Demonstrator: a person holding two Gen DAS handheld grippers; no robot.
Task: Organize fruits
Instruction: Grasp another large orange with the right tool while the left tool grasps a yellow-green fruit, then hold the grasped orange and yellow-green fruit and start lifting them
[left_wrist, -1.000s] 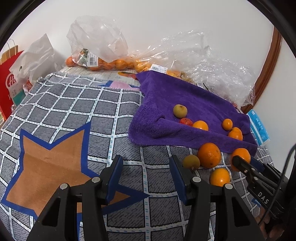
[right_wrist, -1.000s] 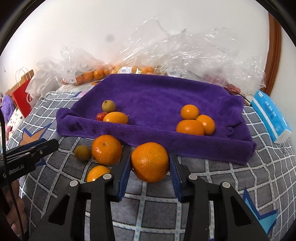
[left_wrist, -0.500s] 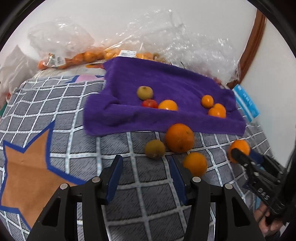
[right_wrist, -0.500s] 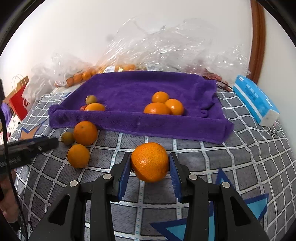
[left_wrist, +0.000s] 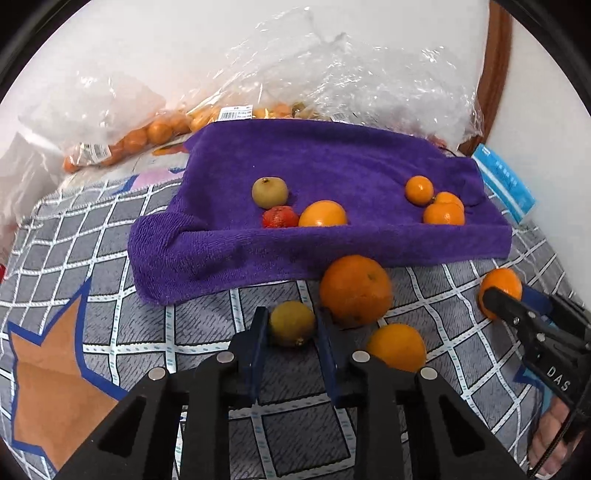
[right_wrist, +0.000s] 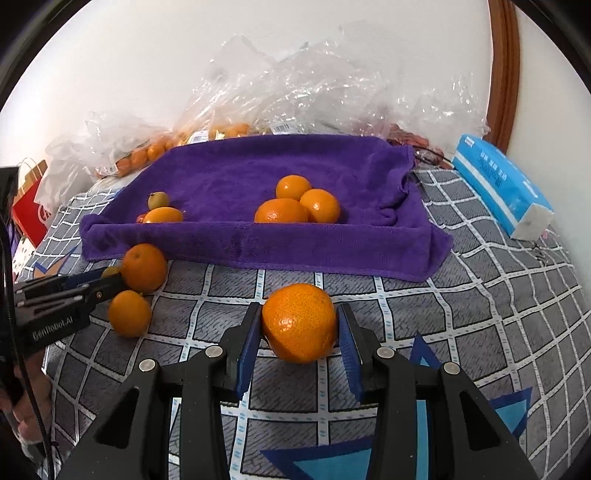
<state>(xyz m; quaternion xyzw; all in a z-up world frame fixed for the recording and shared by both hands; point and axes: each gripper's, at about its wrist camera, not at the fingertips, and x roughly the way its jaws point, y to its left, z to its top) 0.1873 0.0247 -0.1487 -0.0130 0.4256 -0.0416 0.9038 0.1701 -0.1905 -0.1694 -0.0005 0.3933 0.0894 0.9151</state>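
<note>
My left gripper (left_wrist: 290, 314) is closing its jaws on a small yellow-green fruit (left_wrist: 291, 326) on the checked cloth, and both blue pads touch its sides. A large orange (left_wrist: 355, 288) and a smaller orange (left_wrist: 397, 347) lie just right of it. My right gripper (right_wrist: 298, 310) is shut on a big orange (right_wrist: 299, 325), held in front of the purple towel (right_wrist: 240, 173). On the towel lie a greenish fruit (left_wrist: 269, 192), a red fruit (left_wrist: 280, 218) and an orange (left_wrist: 322, 214) at left. Three oranges (right_wrist: 295, 203) lie at its right.
Clear plastic bags (left_wrist: 147, 133) with several oranges are piled against the wall behind the towel. A blue tissue pack (right_wrist: 498, 188) lies at the right edge. A red paper bag (right_wrist: 29, 210) stands at far left. A person's hand (left_wrist: 550, 443) holds the right gripper.
My left gripper swung right over the cloth to the small yellow-green fruit and its jaws came together on it. The right gripper drew back from the towel with its orange.
</note>
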